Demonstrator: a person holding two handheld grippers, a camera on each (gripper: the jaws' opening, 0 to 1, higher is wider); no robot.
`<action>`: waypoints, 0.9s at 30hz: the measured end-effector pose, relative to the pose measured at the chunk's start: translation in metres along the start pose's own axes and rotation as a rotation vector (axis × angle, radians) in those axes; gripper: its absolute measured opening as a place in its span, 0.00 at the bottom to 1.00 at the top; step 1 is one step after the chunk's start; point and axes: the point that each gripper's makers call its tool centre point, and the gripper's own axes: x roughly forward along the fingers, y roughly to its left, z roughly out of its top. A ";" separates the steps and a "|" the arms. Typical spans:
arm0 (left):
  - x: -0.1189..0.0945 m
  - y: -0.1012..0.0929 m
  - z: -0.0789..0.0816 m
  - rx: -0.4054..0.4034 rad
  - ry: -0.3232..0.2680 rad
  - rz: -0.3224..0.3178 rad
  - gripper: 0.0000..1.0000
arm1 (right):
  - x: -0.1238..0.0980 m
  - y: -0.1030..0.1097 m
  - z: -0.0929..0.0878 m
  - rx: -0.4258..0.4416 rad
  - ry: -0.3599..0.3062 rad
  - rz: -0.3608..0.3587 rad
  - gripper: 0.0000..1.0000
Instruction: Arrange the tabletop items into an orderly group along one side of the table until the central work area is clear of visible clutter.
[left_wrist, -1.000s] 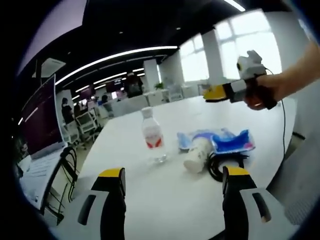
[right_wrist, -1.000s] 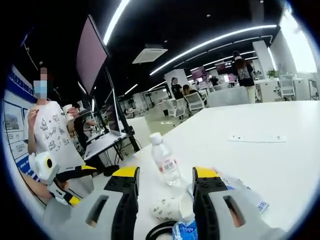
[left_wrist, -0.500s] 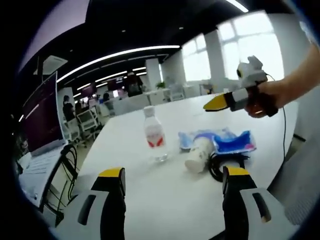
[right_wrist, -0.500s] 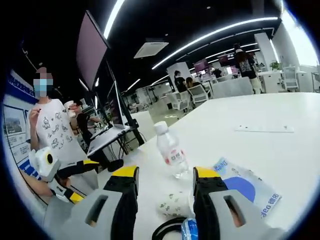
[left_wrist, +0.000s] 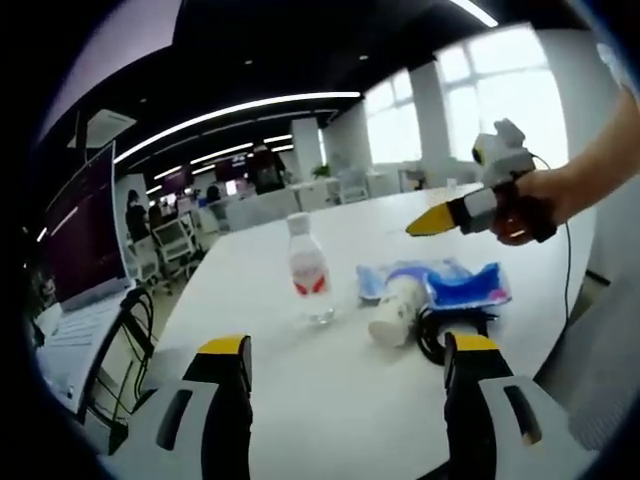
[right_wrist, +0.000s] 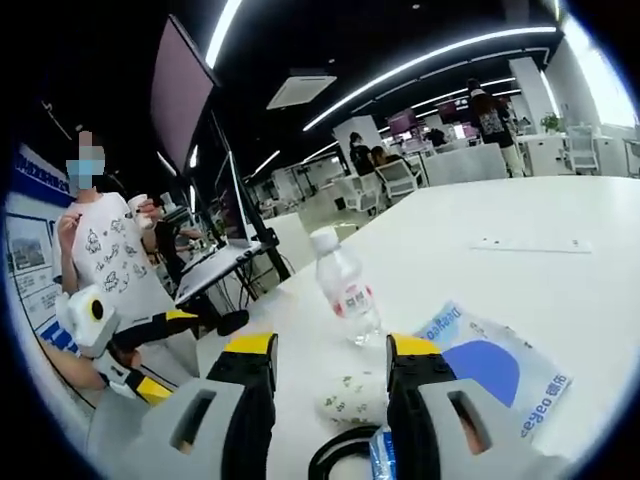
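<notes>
A clear water bottle (left_wrist: 308, 275) with a red label stands upright on the white table (left_wrist: 300, 400). To its right a paper cup (left_wrist: 395, 310) lies on its side against a blue and white packet (left_wrist: 445, 282), with a black cable (left_wrist: 445, 332) coiled in front. My left gripper (left_wrist: 347, 345) is open and short of these items, holding nothing. My right gripper (right_wrist: 331, 345) is open above the cup (right_wrist: 352, 398), with the bottle (right_wrist: 350, 290) beyond it, the packet (right_wrist: 495, 370) to the right and the cable (right_wrist: 335, 462) below. In the left gripper view the right gripper (left_wrist: 450, 215) hovers above the packet.
A white paper strip (right_wrist: 530, 244) lies farther out on the table. A person (right_wrist: 105, 265) holding a cup stands beside the left gripper (right_wrist: 140, 330). A monitor on a stand (left_wrist: 85, 240) is by the table's left edge. Desks and chairs fill the background.
The right gripper has dipped and tilted down toward the packet; in its view the bottle, cup and packet sit closer. The left gripper has stayed put.
</notes>
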 end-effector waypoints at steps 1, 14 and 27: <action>0.000 0.000 0.000 0.000 0.000 -0.001 0.75 | 0.000 0.000 0.000 0.000 0.000 0.000 0.41; 0.000 -0.003 -0.001 0.003 -0.001 -0.016 0.75 | 0.003 0.002 -0.003 0.012 -0.006 -0.001 0.41; 0.000 -0.004 0.000 0.000 -0.003 -0.024 0.74 | 0.004 0.000 0.000 0.025 -0.025 -0.015 0.41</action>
